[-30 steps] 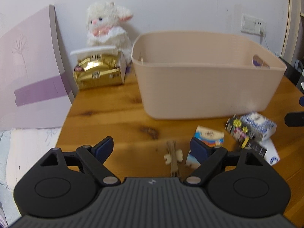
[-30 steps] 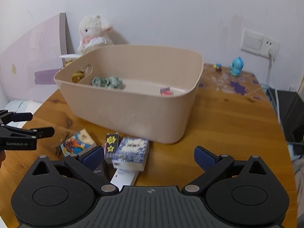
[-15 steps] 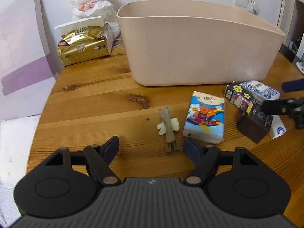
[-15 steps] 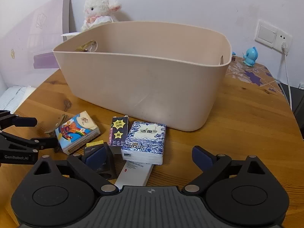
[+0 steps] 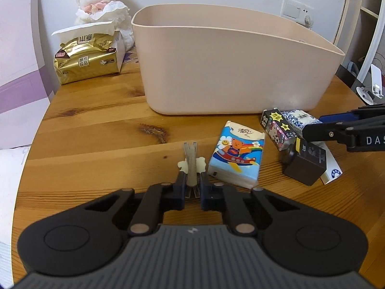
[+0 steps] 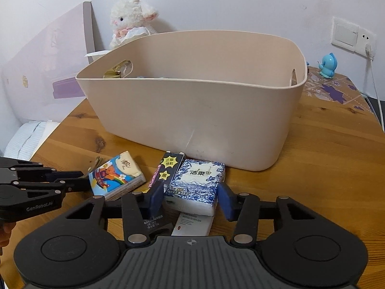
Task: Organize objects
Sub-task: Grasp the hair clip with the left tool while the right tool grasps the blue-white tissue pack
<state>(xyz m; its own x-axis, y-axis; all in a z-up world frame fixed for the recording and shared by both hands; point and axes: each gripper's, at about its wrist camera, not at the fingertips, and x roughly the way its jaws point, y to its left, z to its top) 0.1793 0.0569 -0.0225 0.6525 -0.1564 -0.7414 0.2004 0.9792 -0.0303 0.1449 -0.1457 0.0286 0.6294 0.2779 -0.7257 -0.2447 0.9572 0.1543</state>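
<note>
Nearest, the left gripper (image 5: 192, 187) has closed on the hair clip (image 5: 190, 163), pinching its tail so it should lift flat off the table (image 5: 96, 130). The right gripper (image 6: 190, 198) brackets the blue-patterned tissue pack (image 6: 197, 183), jaws not yet touching. Beyond stands the beige bin (image 6: 192, 110), the likely destination.

Left wrist view low and close over the tabletop's (image 5: 101, 130) near edge, facing the beige bin (image 5: 231, 72) and back wall, right wrist view equally low, further right, angled toward the back left corner, both sharing bin (image 6: 192, 115), cartoon tissue pack (image 5: 237, 159) (image 6: 116, 175), plush lamb (image 5: 103, 2) (image 6: 132, 21).
</note>
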